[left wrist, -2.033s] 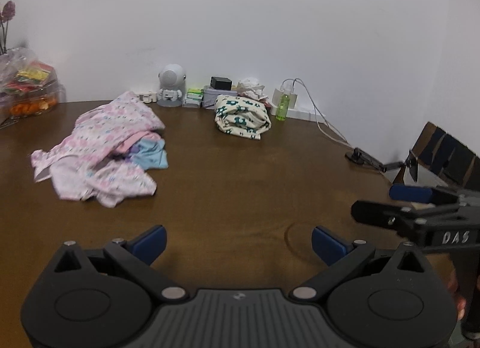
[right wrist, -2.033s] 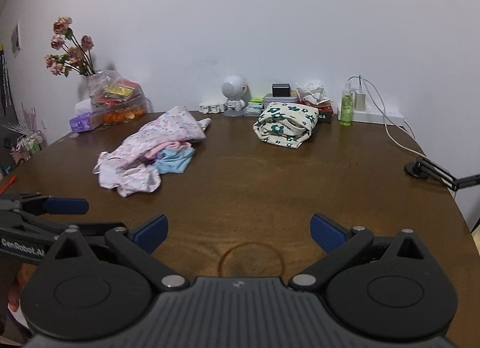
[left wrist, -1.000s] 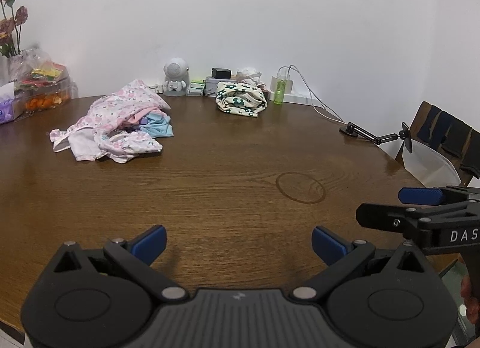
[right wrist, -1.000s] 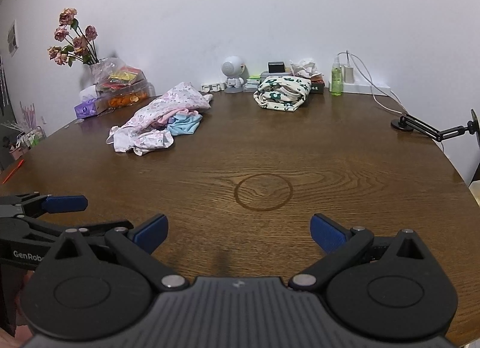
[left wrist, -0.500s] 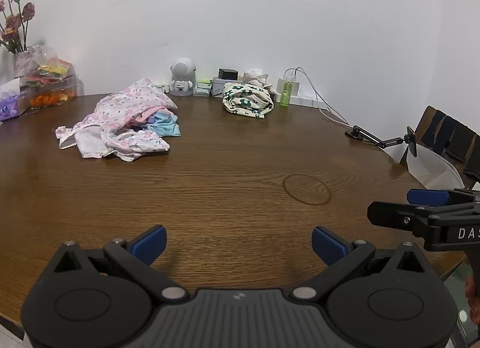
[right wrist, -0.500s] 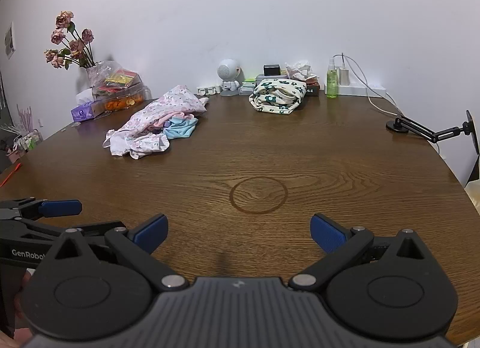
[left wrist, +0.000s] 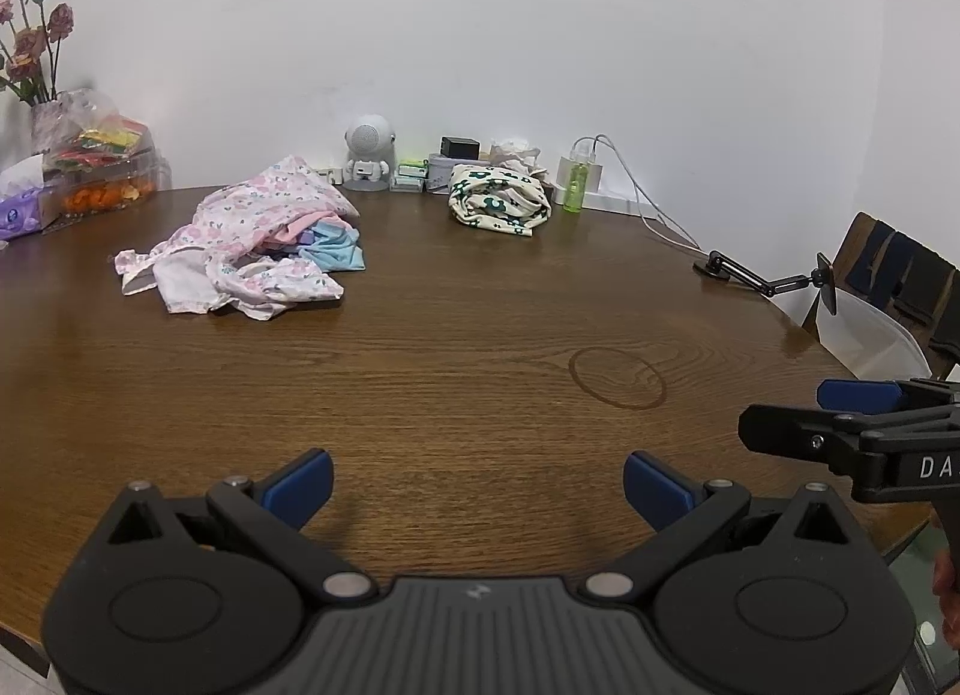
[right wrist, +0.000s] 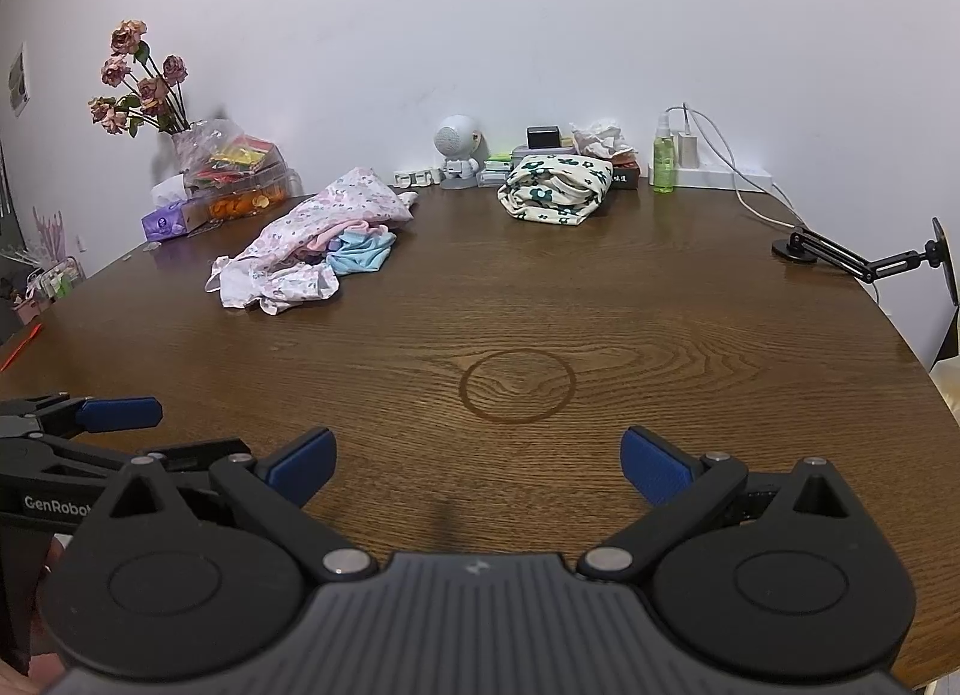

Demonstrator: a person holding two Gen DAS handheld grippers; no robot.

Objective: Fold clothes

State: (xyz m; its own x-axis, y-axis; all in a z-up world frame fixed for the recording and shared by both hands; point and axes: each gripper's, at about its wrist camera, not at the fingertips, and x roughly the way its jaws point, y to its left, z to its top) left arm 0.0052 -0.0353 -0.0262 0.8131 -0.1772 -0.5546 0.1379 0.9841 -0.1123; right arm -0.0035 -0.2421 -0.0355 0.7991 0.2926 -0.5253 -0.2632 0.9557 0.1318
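A loose heap of pink floral, white and light blue clothes [left wrist: 252, 251] [right wrist: 312, 251] lies on the far left part of the round brown wooden table [left wrist: 480, 383] [right wrist: 690, 305]. A cream bundle with green flowers [left wrist: 499, 204] [right wrist: 558, 188] sits folded near the wall. My left gripper [left wrist: 477, 485] hovers open over the near table edge, holding nothing. My right gripper [right wrist: 477, 464] is open and empty too, over the near edge. Each gripper shows at the side of the other's view, far from both piles.
Along the wall stand a small white robot figure [left wrist: 369, 158], small boxes, a green bottle [left wrist: 575, 186] and a charger with cable. A snack container [right wrist: 240, 179], tissues and dried roses [right wrist: 141, 83] are at the back left. A black clamp arm [right wrist: 864, 257] and a chair [left wrist: 900, 287] stand right.
Both grippers pulled back from the clothes toward the near table edge over the last two seconds, then crept slightly forward. Both stayed open; nothing was touched.
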